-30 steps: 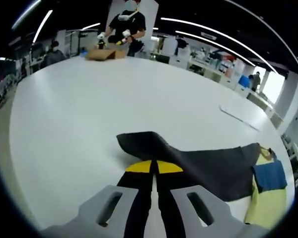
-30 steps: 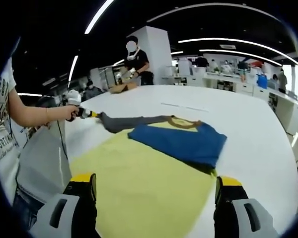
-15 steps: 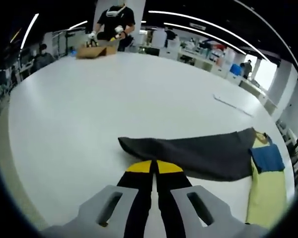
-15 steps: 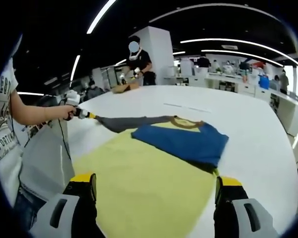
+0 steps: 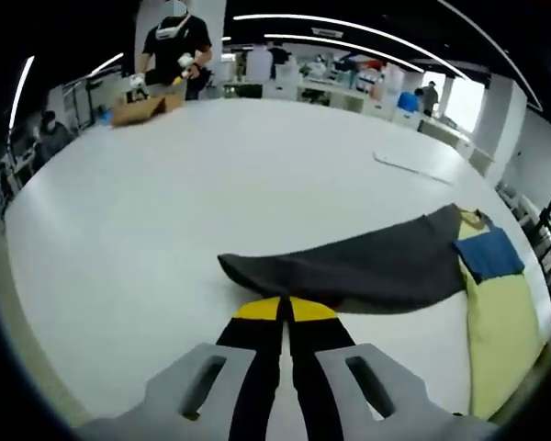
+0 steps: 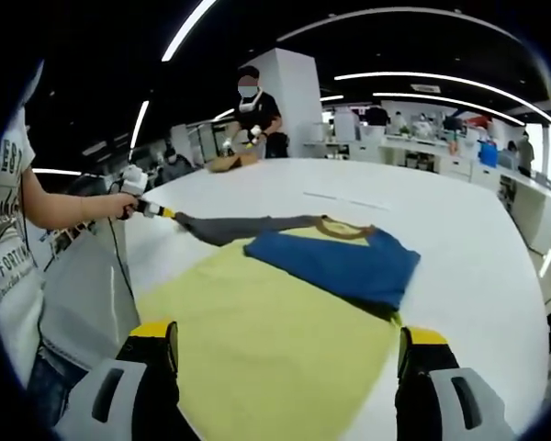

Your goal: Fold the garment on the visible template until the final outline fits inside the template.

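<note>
A blue garment [image 6: 335, 262] lies folded on the yellow template [image 6: 266, 340], its collar toward the far side. Its long grey sleeve [image 6: 243, 225] stretches off the template to the left. My left gripper [image 6: 153, 209], held by a person's hand, is shut on the sleeve's end. In the left gripper view the jaws [image 5: 285, 308] stay pressed together on the near edge of the grey sleeve [image 5: 367, 271], which runs right to the blue body [image 5: 489, 254] and the template [image 5: 500, 322]. My right gripper [image 6: 289, 354] hovers open over the template's near part, holding nothing.
The round white table [image 5: 211, 184] spreads wide around the garment. At its far edge a person works at a cardboard box [image 5: 138, 107]. A thin flat white sheet [image 5: 409, 165] lies beyond the garment. The person holding the grippers [image 6: 18, 248] stands on the left.
The left gripper has drawn the grey sleeve outward, so it now lies longer and flatter. The left view has swung with it. The right gripper has stayed put.
</note>
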